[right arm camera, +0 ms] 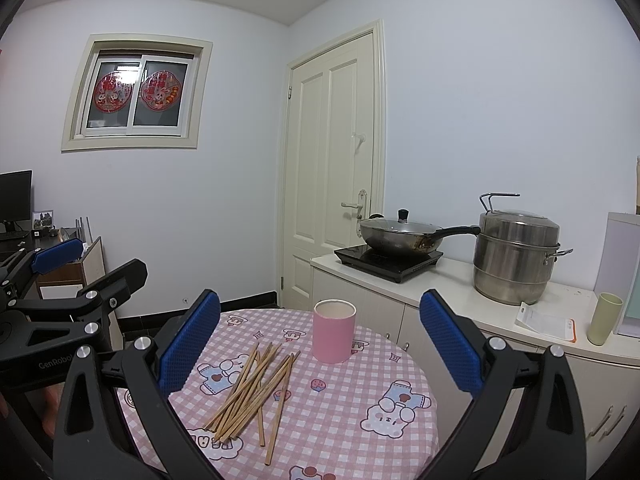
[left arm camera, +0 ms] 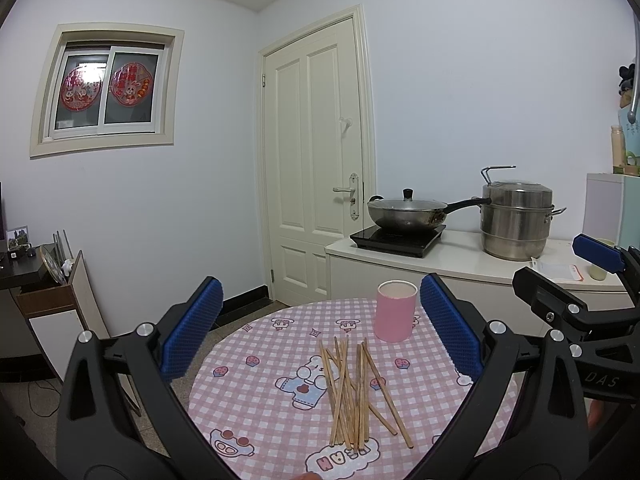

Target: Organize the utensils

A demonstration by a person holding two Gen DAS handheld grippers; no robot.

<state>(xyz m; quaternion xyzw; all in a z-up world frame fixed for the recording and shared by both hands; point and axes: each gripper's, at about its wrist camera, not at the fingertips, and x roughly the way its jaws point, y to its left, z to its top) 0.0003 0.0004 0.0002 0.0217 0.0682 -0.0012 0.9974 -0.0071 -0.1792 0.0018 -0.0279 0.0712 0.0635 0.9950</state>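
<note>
Both grippers held above the near edge of a round table (left arm camera: 248,412), fingers directed forward and slightly down toward the far wall; neither touches anything. Left gripper (left arm camera: 320,332): jaws spread wide, blue pads (left arm camera: 192,328) well apart, nothing between them but open air above the tablecloth; its 2 black fingers frame the chopsticks and cup in the left wrist view. Right gripper (right arm camera: 320,340): jaws equally wide, empty, blue pads (right arm camera: 450,344) level with each other; seen from the left wrist camera it sits to the right, also open.

Chopsticks (left arm camera: 356,392): a loose pile of wooden sticks lying flat on the pink checked tablecloth, several crossing one another, roughly fanned from a common near end; the exact count cannot be told. Pink cup (left arm camera: 395,311): upright, open mouth up, standing just beyond the far tips of the pile and apart from it; appears empty.

Background: white counter (right arm camera: 460,300) behind the table carrying an induction hob with a lidded wok (right arm camera: 400,234), a steel steamer pot (right arm camera: 516,260) and a pale green tumbler (right arm camera: 604,318); cream door (right arm camera: 332,168) closed; window (right arm camera: 136,94) with 2 red decals.
</note>
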